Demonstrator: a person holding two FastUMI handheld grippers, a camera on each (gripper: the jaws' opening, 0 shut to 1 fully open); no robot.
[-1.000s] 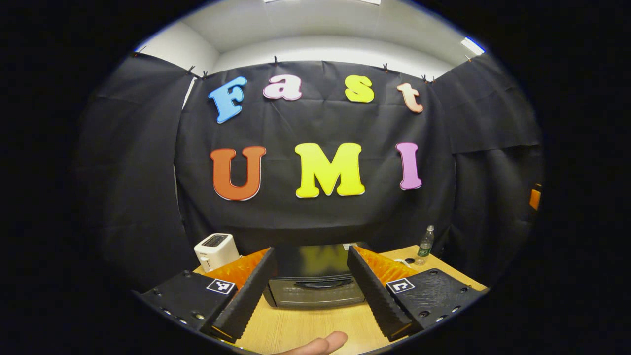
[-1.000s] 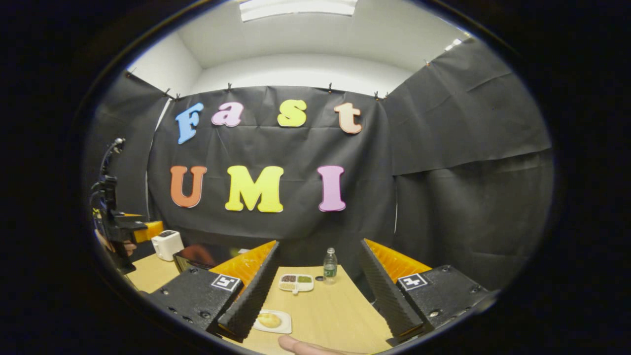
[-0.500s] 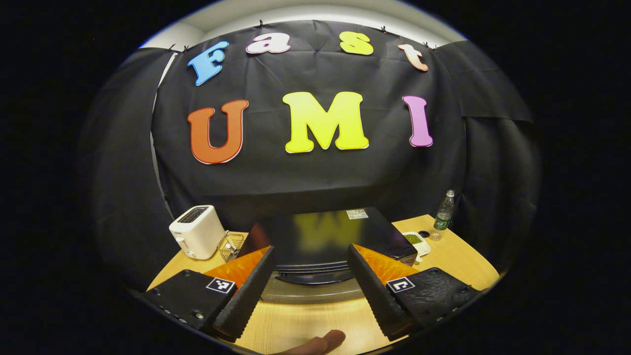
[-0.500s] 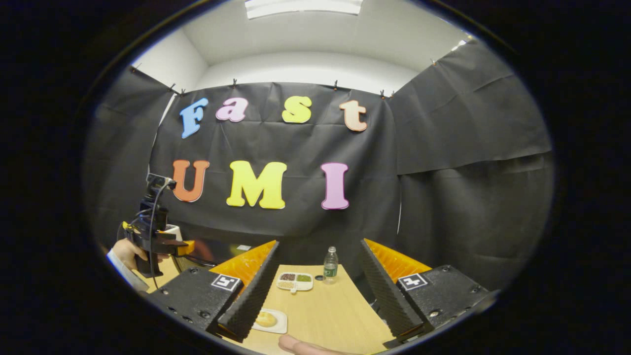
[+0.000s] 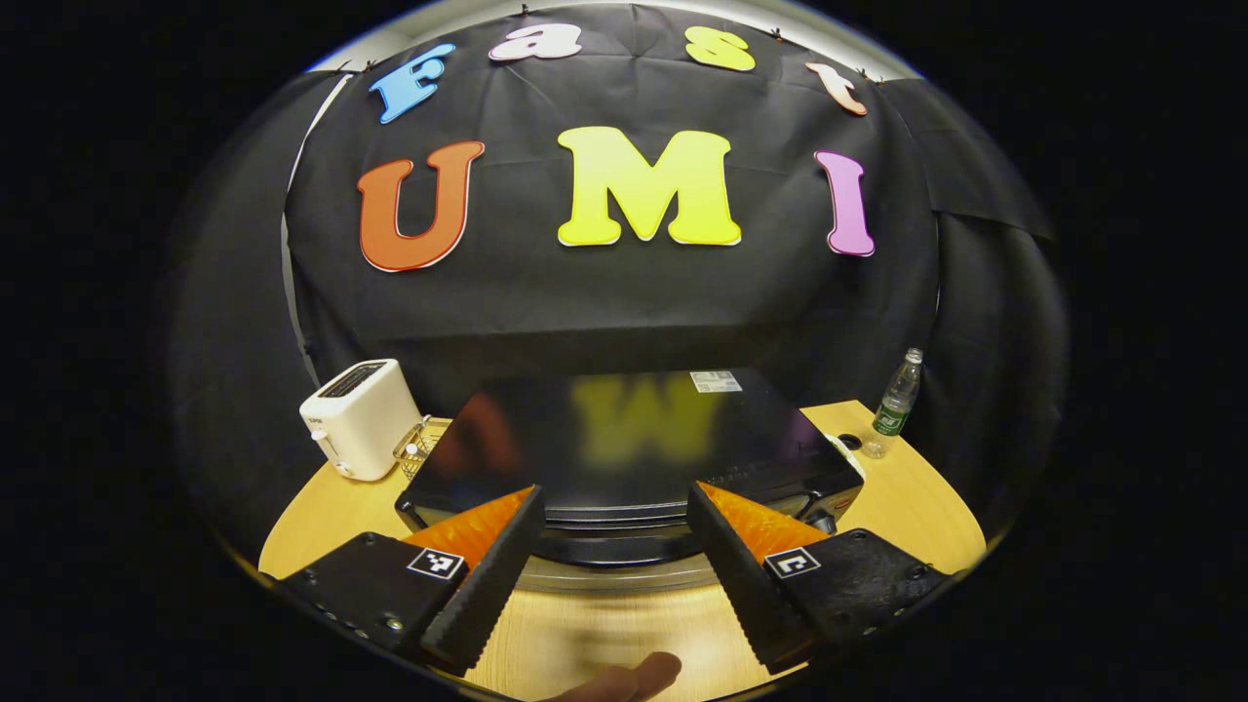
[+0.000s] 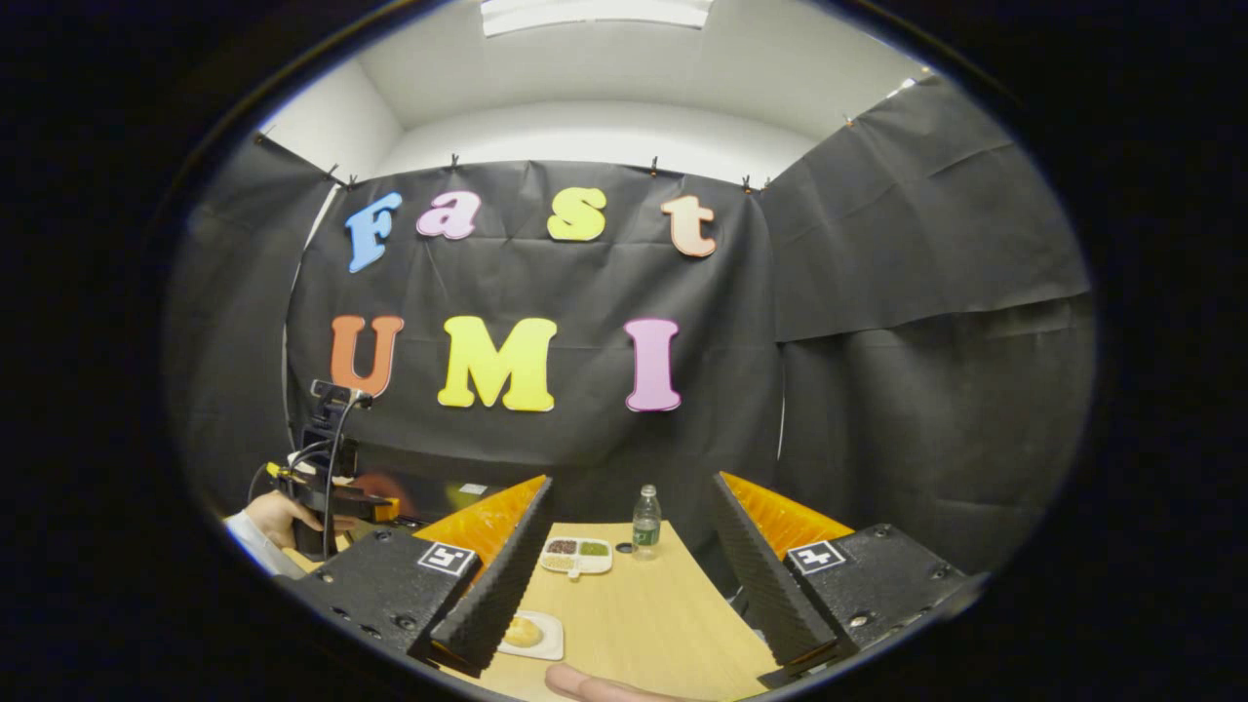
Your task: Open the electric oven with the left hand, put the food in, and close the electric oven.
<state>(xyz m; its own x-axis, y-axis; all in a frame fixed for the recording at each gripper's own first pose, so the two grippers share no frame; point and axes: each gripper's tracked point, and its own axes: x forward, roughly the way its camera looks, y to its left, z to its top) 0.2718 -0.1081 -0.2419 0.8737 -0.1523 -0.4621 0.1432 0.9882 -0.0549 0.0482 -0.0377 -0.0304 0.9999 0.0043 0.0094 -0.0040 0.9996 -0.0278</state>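
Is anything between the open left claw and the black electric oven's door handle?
Nothing visible. The left claw is open just above the black electric oven, with its dark handle in the gap between the fingers and only bare wooden table below.

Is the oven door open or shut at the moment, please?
Shut: the oven shows its door handle tight under the top, between the open left gripper fingers.

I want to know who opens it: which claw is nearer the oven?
Left. The left claw hangs open just in front of the oven, above its door handle. The right claw is off to the side, over the table near the bread plate.
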